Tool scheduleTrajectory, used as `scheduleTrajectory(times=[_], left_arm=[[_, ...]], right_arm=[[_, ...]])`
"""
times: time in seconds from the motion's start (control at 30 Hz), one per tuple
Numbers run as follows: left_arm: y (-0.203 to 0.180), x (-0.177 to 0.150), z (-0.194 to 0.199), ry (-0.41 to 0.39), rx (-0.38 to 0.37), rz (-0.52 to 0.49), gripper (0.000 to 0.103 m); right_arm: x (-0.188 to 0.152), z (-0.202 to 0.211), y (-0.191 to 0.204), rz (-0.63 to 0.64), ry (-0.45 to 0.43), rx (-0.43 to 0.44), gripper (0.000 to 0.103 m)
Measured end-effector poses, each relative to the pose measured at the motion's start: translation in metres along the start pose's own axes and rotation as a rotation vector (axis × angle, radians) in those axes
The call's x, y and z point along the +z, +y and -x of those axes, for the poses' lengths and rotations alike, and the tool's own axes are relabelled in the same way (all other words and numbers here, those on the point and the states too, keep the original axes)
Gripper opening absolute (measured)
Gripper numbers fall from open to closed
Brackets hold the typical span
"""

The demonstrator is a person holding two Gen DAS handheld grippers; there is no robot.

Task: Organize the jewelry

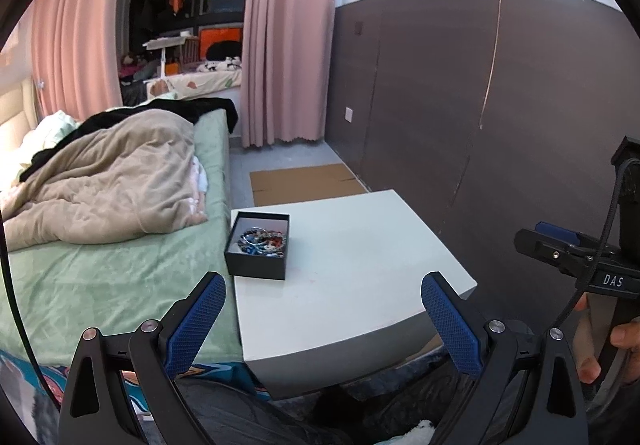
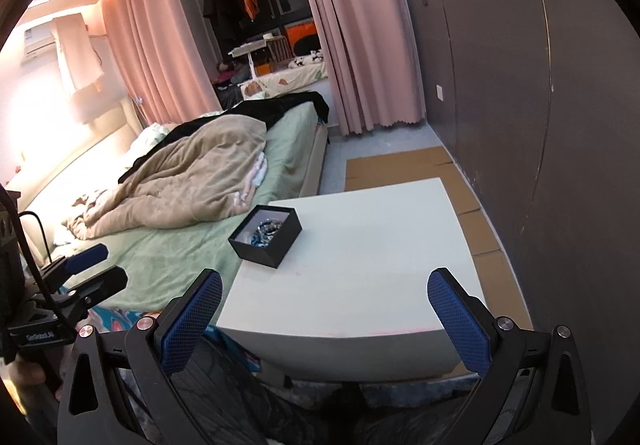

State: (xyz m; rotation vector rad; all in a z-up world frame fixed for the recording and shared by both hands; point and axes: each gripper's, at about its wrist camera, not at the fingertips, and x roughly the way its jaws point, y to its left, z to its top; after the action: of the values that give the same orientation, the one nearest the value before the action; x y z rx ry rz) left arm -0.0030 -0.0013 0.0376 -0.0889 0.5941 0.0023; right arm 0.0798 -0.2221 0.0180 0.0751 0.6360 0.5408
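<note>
At the left of both views we see the bed (image 1: 120,265) with its rumpled beige blanket (image 1: 120,181). Toward the centre, the black box (image 1: 258,249) of jewelry (image 1: 262,239) sits at the white table's (image 1: 352,277) left edge. Along the bottom, our left gripper (image 1: 322,285) and right gripper (image 2: 326,283) both stand spread wide, pinching nothing, short of the box.

A white table (image 1: 352,277) stood against the side of a bed (image 1: 120,273). On the table, at the corner next to the bed, sat an open black box (image 1: 258,265) with a tangle of beaded jewelry (image 1: 262,241) inside. A green sheet covered the bed, with a crumpled beige blanket (image 1: 108,181) on it.
</note>
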Motion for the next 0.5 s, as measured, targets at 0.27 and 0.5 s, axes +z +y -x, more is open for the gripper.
scheduleTrajectory(times=[0.27, 0.5], left_arm=[[0.004, 0.002, 0.011, -0.034, -0.007, 0.003, 0.098], [0.006, 0.0, 0.017, -0.044, -0.017, 0.008, 0.101]], right_arm=[[0.002, 0.006, 0.003, 0.0, -0.017, 0.0, 0.103], [-0.001, 0.004, 0.006, 0.002, 0.011, 0.008, 0.103]])
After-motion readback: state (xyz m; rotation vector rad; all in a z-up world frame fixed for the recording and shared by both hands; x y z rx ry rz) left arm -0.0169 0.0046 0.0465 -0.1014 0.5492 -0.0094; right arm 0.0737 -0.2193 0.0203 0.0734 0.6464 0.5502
